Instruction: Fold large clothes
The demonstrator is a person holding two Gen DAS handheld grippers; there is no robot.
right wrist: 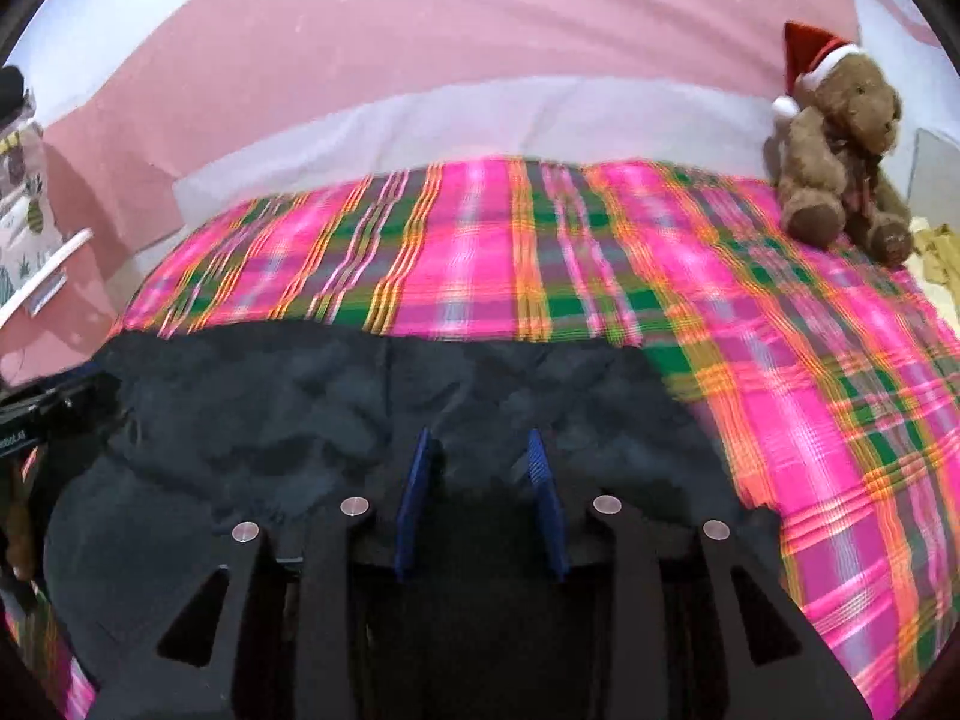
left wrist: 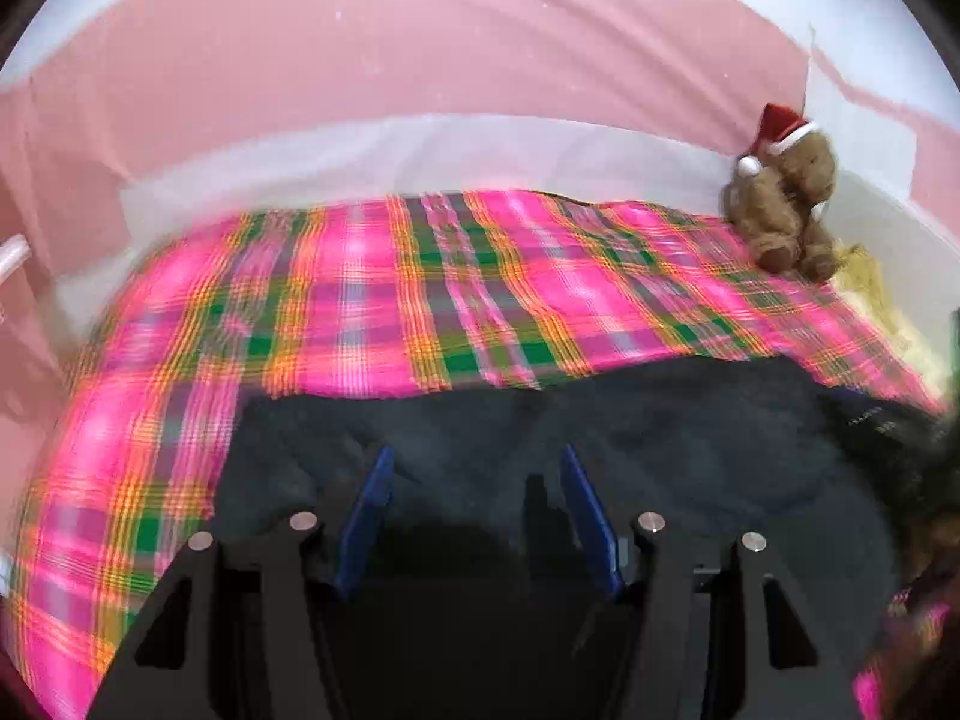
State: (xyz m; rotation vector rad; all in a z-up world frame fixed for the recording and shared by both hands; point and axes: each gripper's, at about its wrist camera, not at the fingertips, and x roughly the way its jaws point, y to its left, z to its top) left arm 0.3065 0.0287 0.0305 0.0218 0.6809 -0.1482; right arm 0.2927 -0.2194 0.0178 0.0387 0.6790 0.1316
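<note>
A large dark navy garment (left wrist: 660,438) lies spread on a bed covered with a pink, green and orange plaid sheet (left wrist: 372,294). My left gripper (left wrist: 477,456) hovers over the garment's left part with its blue-padded jaws wide apart and nothing between them. In the right wrist view the same garment (right wrist: 288,396) fills the lower left. My right gripper (right wrist: 479,441) is over its right part, near the edge by the plaid sheet (right wrist: 750,312), jaws apart and empty. Both views are blurred.
A brown teddy bear with a red Santa hat (left wrist: 786,198) sits at the bed's far right corner, also in the right wrist view (right wrist: 840,144). A pink wall (left wrist: 420,60) stands behind the bed. Yellow cloth (right wrist: 942,252) lies beside the bear.
</note>
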